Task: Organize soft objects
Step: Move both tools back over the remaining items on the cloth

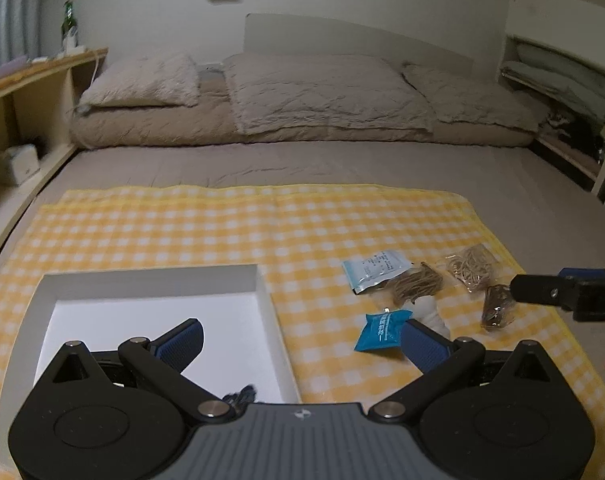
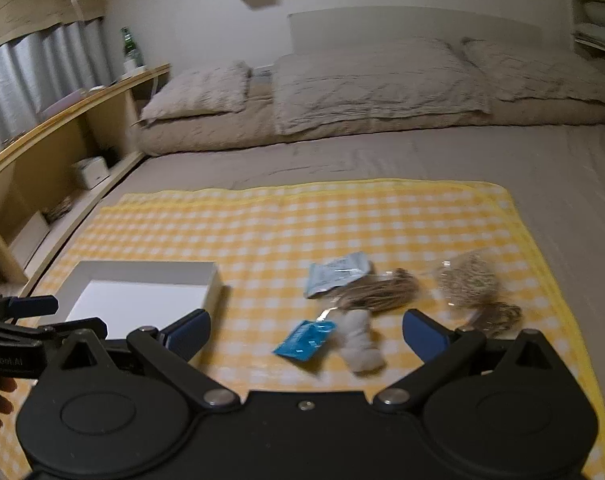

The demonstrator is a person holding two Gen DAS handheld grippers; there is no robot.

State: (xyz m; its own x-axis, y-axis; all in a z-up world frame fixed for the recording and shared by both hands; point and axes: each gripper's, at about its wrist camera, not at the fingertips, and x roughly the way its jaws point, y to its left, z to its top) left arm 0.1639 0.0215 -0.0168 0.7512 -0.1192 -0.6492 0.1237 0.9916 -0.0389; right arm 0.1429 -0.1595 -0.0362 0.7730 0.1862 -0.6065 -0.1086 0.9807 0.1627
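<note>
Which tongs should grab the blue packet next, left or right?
Right, probably. The right tongs are open with the blue packet between the tips. The left tongs, also open, straddle the white box's wall, and the packet lies by their right finger.

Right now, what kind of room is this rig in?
Most likely a bedroom: a wide bed with a taupe sheet, rumpled beige pillows at its head, and a wooden bedside shelf beside grey curtains.
</note>
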